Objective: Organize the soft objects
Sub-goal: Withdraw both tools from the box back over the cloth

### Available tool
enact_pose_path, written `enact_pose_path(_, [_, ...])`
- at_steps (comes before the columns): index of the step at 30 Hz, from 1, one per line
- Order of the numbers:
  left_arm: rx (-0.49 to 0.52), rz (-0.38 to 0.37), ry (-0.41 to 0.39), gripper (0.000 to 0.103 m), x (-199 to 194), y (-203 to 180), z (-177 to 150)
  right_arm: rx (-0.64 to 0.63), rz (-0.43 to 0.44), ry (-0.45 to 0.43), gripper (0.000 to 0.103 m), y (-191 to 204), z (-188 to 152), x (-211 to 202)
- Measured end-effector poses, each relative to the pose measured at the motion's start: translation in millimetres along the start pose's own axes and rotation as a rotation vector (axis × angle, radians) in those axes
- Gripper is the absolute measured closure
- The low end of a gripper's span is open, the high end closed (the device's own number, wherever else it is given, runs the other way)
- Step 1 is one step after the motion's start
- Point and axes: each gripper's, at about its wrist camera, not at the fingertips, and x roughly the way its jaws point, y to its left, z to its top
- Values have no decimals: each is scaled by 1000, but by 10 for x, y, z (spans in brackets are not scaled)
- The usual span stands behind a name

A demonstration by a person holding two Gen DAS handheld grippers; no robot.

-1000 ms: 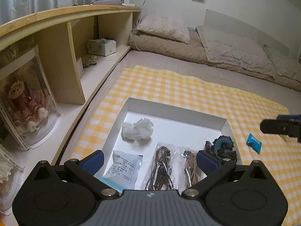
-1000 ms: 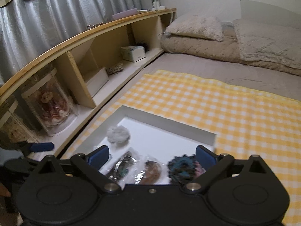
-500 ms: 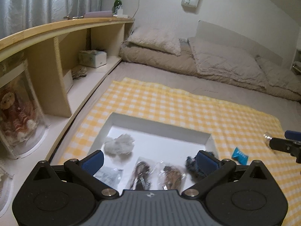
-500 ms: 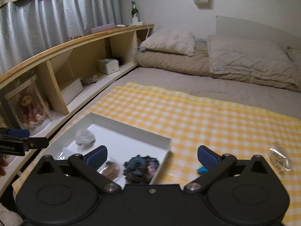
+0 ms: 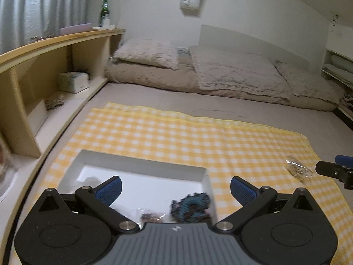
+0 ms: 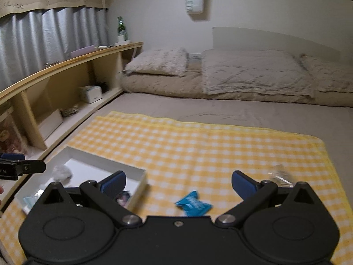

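Yellow checked cloth (image 6: 198,145) holds a white box (image 6: 141,176); left gripper (image 5: 175,186) and right gripper (image 6: 178,181) both gape, empty

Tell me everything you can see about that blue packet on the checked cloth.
The blue packet is a small, glossy wrapper, bright blue with faint white print too blurred to read. It looks crinkled and pinched at the ends. It lies flat on the yellow checked cloth, outside the white box to its left, between the open right tongs, touching neither finger.
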Motion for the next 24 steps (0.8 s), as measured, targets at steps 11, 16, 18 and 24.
enact_pose_path(11, [118,-75,-20,0,373,-704,71,67,-121,-7,0,-658,-36,-27])
enact_pose_path(16, [187,-75,-7,0,611,-955,64,112,-199,-10,0,-1026,-60,26])
enact_pose_path(18, [207,-79,3,0,708,-1042,65,128,-230,-10,0,-1159,-74,64])
enact_pose_path(24, [261,-112,38,0,1032,-1305,51,177,-300,7,0,-1553,-61,267])
